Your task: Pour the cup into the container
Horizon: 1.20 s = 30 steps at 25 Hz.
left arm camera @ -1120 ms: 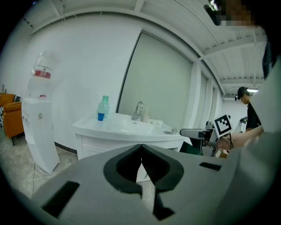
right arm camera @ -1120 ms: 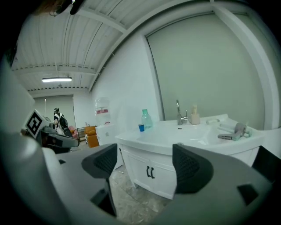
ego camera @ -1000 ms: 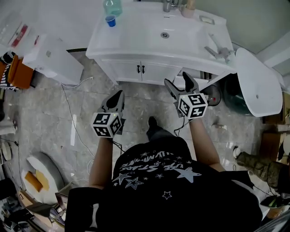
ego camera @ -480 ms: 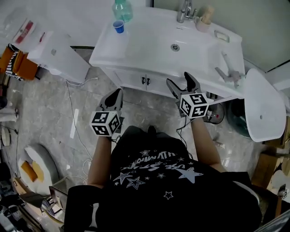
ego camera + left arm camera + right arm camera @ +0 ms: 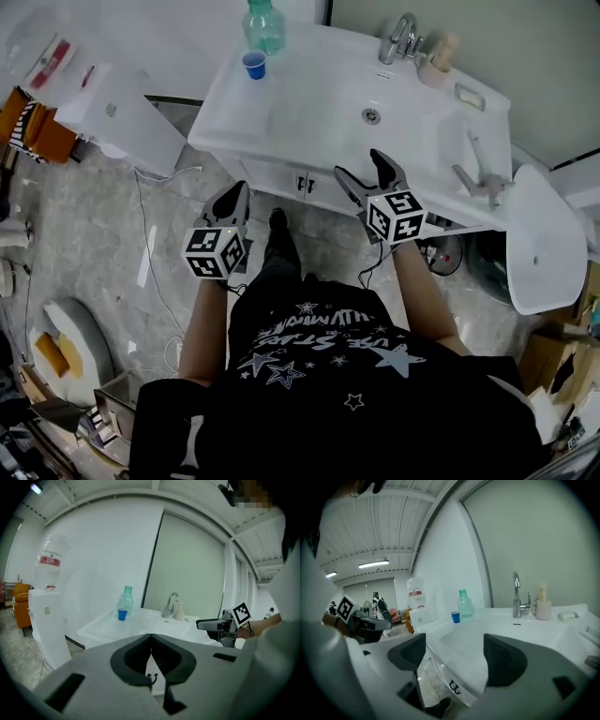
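A small blue cup (image 5: 253, 64) stands at the back left of the white sink counter (image 5: 309, 112), right beside a green plastic bottle (image 5: 265, 25). Both also show in the left gripper view, cup (image 5: 122, 614) and bottle (image 5: 125, 599), and in the right gripper view, cup (image 5: 455, 617) and bottle (image 5: 464, 604). My left gripper (image 5: 236, 199) is shut and empty, held over the floor in front of the counter's left part. My right gripper (image 5: 365, 172) is open and empty, at the counter's front edge near the basin.
A tap (image 5: 401, 39), a beige tumbler (image 5: 437, 62) and a soap dish (image 5: 470, 93) line the counter's back. A water dispenser (image 5: 117, 117) stands on the left, a white toilet (image 5: 536, 239) on the right. Cabinet doors (image 5: 300, 180) sit under the counter.
The person has stepped closer to the sink: the counter has come nearer in the head view. Both grippers have moved forward with it, states unchanged.
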Tool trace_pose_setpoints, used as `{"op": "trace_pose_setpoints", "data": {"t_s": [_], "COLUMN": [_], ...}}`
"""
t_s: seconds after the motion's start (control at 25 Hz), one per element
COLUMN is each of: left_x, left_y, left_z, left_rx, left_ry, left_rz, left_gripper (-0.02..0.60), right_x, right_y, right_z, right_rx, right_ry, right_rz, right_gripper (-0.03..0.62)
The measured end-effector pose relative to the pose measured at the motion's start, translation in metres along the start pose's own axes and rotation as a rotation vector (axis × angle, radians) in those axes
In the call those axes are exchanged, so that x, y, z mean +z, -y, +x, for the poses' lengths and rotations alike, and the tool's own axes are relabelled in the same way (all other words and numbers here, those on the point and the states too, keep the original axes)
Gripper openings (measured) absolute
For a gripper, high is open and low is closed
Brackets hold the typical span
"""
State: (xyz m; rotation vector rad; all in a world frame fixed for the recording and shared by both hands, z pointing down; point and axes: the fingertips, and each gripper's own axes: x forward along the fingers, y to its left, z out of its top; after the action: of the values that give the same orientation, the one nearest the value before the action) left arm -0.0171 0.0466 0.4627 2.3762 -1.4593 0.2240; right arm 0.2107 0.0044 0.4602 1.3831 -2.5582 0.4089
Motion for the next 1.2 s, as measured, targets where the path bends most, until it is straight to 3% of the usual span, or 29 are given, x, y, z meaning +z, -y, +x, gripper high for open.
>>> {"op": "trace_pose_setpoints", "data": {"t_s": [0.4,0.68,1.2], "left_x": [0.042,0.077,0.105], "left_y": [-0.077,-0.131,-0.211], "left_z": [0.073,0.129,0.195], "left_rx": [0.026,0.031,0.04], "left_ry": [0.027,0.033,0.002], "left_rz": [0.003,-0.009,0.012], "left_gripper": [0.011,0.011,0.011], "right_x": [0.039,0.071,0.086], "right_y": [0.014,0.01,-0.001], "right_z": [0.107,0.193,0.324], "right_rx": [0.058,0.15,0.256], "right_ry": [-0.025,-0.049,-0.129], "right_rz": [-0.072,-0.109,-0.203], "right_gripper": [0.379,0.385,0.394]}}
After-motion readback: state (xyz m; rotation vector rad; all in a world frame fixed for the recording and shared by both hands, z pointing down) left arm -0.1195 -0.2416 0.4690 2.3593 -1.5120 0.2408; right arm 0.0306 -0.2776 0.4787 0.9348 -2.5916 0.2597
